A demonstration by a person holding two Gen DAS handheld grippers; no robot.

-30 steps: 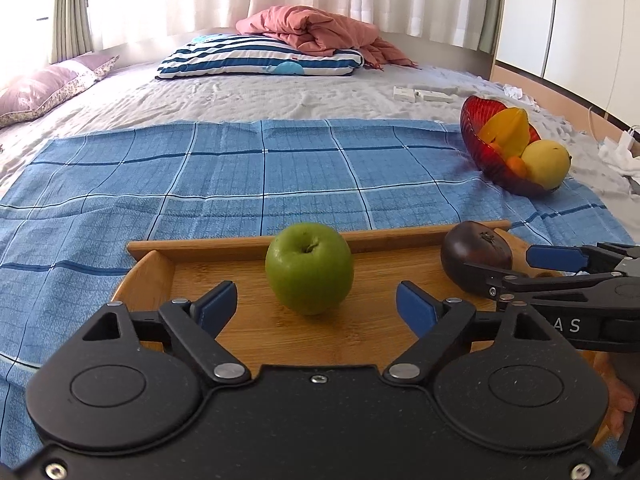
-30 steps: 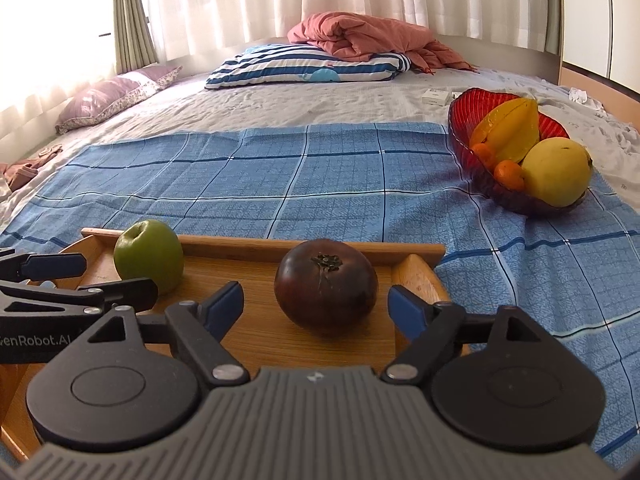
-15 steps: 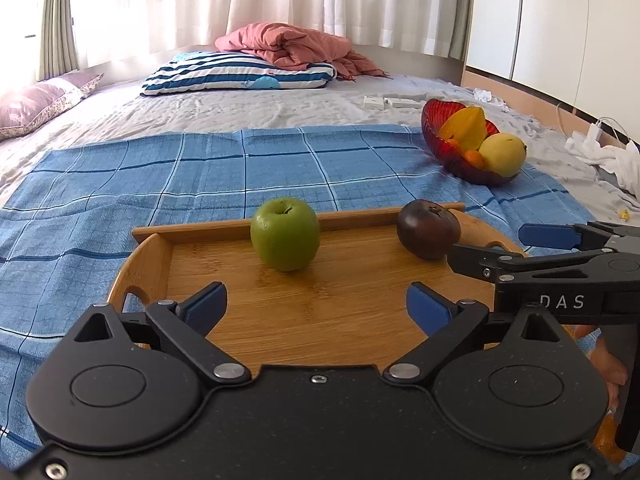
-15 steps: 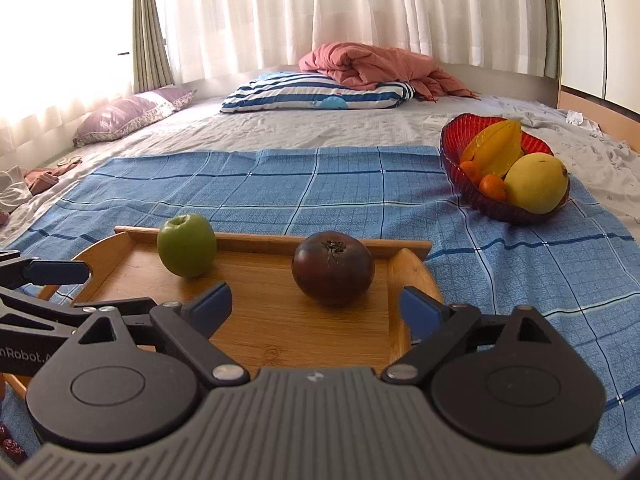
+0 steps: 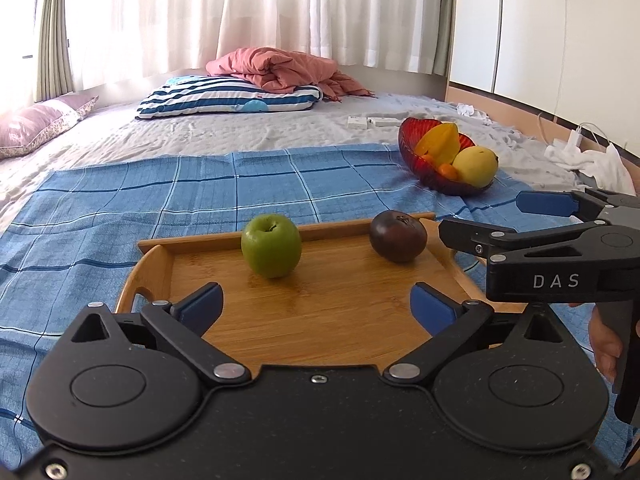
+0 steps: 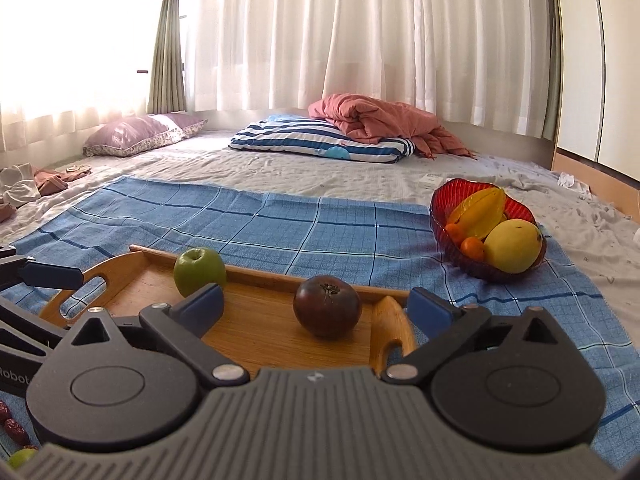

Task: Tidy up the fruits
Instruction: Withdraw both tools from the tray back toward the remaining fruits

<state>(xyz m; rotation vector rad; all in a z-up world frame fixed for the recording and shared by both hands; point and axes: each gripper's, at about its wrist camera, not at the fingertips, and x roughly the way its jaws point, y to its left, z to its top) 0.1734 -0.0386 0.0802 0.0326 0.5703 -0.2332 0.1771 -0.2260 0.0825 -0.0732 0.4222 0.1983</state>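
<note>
A green apple (image 5: 271, 246) and a dark purple fruit (image 5: 397, 235) rest on a wooden tray (image 5: 340, 312) on the blue checked cloth; both also show in the right wrist view, apple (image 6: 199, 266) and purple fruit (image 6: 327, 311). My left gripper (image 5: 316, 306) is open and empty, held above the tray's near side. My right gripper (image 6: 316, 304) is open and empty, held back from the purple fruit. It shows from the side in the left wrist view (image 5: 500, 220).
A red glass bowl (image 5: 412, 148) with a starfruit, a yellow mango and small oranges stands at the cloth's far right. Pillows and a pink blanket (image 5: 280, 68) lie further back. Red dates (image 6: 12, 426) and a small green fruit (image 6: 20, 458) lie near the left.
Both grippers have drawn back and risen from the tray. The apple and the purple fruit stay on the tray, farther from the open fingers.
</note>
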